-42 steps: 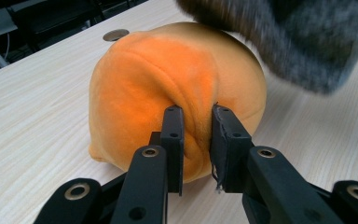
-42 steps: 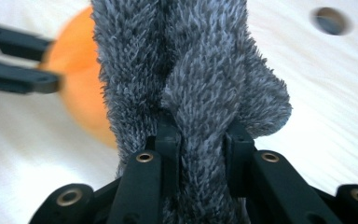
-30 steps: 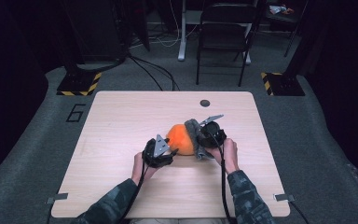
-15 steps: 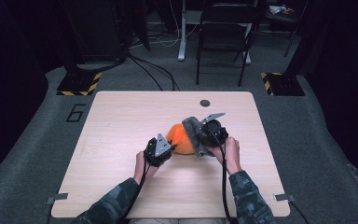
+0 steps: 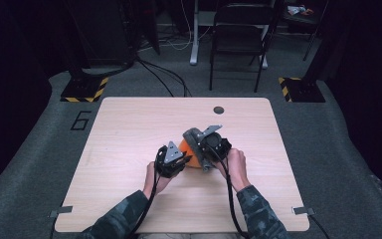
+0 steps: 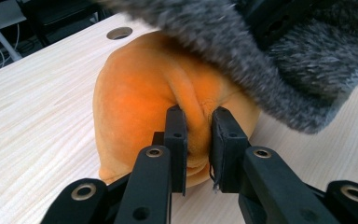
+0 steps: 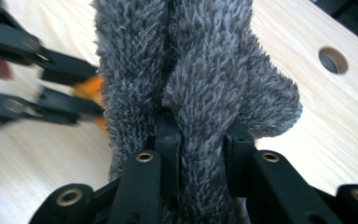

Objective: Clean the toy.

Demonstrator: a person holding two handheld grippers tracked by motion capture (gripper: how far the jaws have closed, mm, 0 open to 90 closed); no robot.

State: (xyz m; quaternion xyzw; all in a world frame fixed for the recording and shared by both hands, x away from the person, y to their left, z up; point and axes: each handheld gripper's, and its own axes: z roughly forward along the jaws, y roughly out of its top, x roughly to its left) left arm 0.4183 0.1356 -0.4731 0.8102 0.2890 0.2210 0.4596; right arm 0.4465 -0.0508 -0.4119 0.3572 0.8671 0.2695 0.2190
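An orange plush piece lies mid-table, partly covered by a grey fuzzy fabric. My left gripper is shut on a raised fold of the orange plush; its jaws have just closed on that fold. My right gripper is shut on a bunched ridge of the grey fabric, which hangs over the orange piece. In the high view the left gripper sits at the plush's left side. The right gripper is at its right, tilted above it.
The light wooden table has a round cable hole near its far edge. A chair and floor stands with yellow-black tape lie beyond the table. Cables trail from both grippers toward the near edge.
The left gripper's jaws have closed onto the orange plush. The right gripper has shifted a little and risen with the grey fabric, so less orange shows.
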